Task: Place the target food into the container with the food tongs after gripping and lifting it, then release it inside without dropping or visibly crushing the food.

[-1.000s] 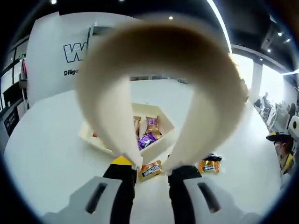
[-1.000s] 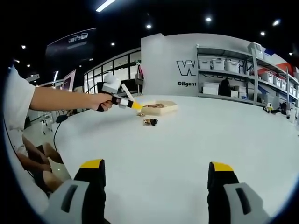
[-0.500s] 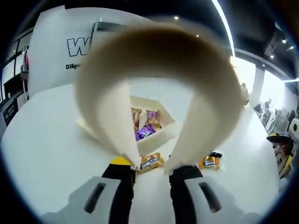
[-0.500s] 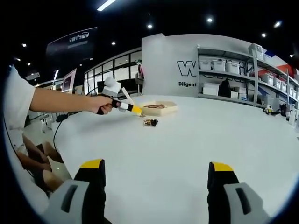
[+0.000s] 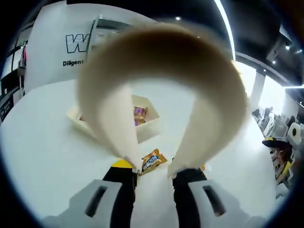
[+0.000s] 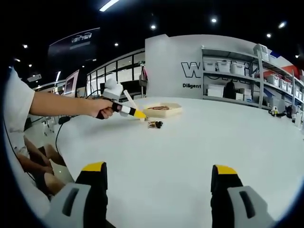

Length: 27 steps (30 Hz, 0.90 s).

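Left gripper view: close range, looking forward and down along its jaws through the arch of the tongs (image 5: 161, 80) onto the white table (image 5: 42, 156), with the container (image 5: 145, 126) just ahead.
Right gripper view: low above the same table (image 6: 190, 147), looking level across it from well away.
Shared: the table, the container (image 6: 162, 109), the lettered wall (image 6: 192, 71).
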Tool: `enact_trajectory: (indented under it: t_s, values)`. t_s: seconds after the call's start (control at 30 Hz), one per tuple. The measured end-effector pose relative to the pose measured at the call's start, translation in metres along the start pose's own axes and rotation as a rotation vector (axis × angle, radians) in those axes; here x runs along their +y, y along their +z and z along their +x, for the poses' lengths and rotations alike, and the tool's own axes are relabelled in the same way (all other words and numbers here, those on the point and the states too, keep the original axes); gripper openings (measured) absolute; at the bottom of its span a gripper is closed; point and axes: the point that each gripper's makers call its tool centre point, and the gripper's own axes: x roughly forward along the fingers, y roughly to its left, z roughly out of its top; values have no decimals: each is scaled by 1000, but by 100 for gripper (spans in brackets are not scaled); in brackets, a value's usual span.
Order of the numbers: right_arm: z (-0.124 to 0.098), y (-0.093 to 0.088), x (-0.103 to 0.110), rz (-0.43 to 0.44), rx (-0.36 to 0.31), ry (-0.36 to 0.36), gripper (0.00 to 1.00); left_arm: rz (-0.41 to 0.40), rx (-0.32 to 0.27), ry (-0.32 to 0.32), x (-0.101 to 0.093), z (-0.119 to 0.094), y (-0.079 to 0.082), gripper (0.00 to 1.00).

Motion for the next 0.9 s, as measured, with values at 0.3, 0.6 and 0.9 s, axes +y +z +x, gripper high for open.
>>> enact_trajectory:
  t_s: [0.3,0.6,0.9]
  values:
    - [2,-1,8,-3,-2,21,89,-35,-3,-19,-13,-15,-7,28]
    - [3,1,15,-10,-10,35,88,-48,0,-37,-18,-20,-14,28]
    - [1,-1,17,-8,-8,33,88,33,-47,-37,-16,-27,4,29]
